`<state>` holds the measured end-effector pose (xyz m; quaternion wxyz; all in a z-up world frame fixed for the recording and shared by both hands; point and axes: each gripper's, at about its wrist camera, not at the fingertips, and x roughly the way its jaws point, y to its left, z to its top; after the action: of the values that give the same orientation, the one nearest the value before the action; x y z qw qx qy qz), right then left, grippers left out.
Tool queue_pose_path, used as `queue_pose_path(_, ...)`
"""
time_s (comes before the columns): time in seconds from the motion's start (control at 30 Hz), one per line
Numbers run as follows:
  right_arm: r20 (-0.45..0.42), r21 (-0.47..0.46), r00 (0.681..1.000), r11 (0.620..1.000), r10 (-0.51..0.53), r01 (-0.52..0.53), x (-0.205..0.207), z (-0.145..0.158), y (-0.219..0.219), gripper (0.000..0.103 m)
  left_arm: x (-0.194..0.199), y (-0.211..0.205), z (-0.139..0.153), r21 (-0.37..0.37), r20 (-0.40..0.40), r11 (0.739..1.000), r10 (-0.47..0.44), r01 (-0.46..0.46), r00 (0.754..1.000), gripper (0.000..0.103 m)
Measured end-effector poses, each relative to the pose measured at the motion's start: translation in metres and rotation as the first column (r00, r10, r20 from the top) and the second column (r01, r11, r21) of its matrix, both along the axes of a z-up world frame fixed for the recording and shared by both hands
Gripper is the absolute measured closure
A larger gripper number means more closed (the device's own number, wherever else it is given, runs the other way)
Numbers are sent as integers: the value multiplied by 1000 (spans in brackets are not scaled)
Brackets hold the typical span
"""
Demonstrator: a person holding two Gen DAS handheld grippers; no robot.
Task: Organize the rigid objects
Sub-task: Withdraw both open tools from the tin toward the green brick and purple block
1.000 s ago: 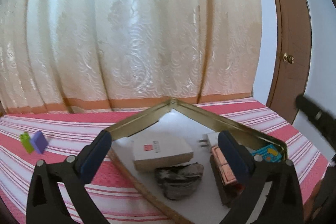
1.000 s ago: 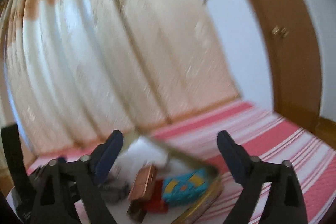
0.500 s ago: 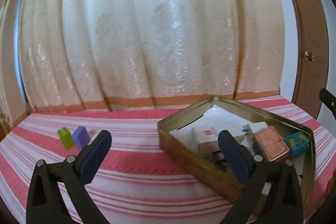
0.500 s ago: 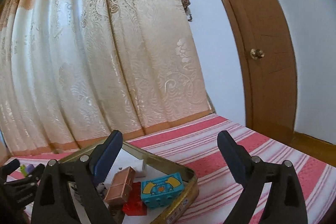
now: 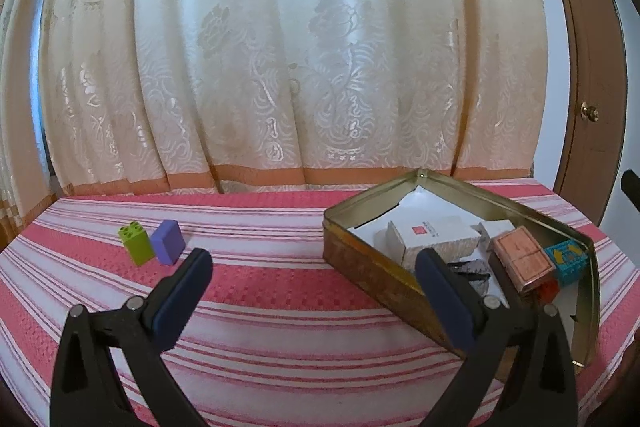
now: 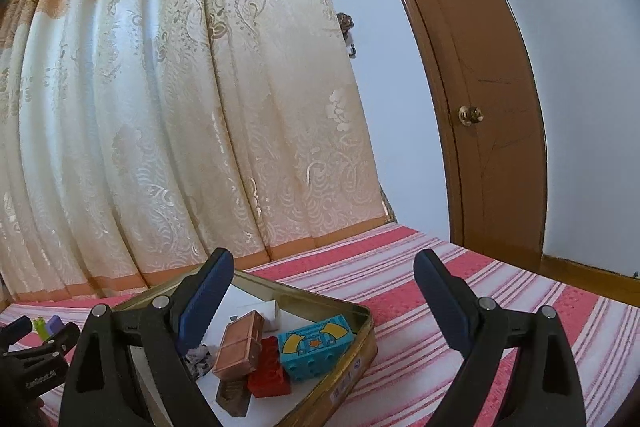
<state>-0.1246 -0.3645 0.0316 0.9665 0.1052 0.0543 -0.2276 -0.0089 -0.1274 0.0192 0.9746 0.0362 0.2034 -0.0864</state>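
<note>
Left tongs (image 5: 314, 267): jaws spread wide, nothing held between them. They are carried above the bed (image 5: 280, 307), which is covered in a pink and white striped spread. The right-hand finger (image 5: 444, 303) is seen in front of the near wall of a gold metal tin (image 5: 372, 267).

Right tongs (image 6: 320, 275): jaws likewise spread wide and empty, held over the tin's (image 6: 344, 379) near right corner. The left-hand finger (image 6: 204, 303) overlaps the tin's interior in the view.

Tin: open, set toward the right side of the bed, one corner pointed at the curtain (image 5: 300, 47). Inside are noted a white box (image 5: 432, 239) with a red mark, a copper-coloured case (image 5: 520, 259), a teal toy block (image 5: 568, 259) with yellow markings in the right corner, a red brick (image 6: 270, 375) partly under the copper case (image 6: 240, 347) and beside the teal block (image 6: 316, 347), a crumpled grey piece (image 5: 472, 271) near the middle, and a small white object (image 5: 498, 229) behind the copper case. A dark brown item (image 6: 232, 397) lies at the near edge, below the copper case.

Outside the tin, toward the left side of the bed: a green brick (image 5: 136, 243) and a purple block (image 5: 170, 241), touching, well apart from the tin.

Beyond the far edge of the bed hangs the cream patterned curtain with an orange hem. A brown door (image 6: 480, 107) with a brass knob (image 6: 470, 115) stands at the right.
</note>
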Motion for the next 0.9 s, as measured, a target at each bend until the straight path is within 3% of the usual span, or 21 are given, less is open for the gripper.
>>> queue_pose_path(0.27, -6, -40, 1000, 999, 3, -3, -4, 2, 16, 10, -4, 6, -1, 3, -9, 1000, -14, 14, 1000, 0)
queue_pose_path(0.9, -32, -27, 998, 998, 60, -61, 16, 0, 65, 10, -2, 27, -1, 3, -27, 1000, -14, 14, 1000, 0)
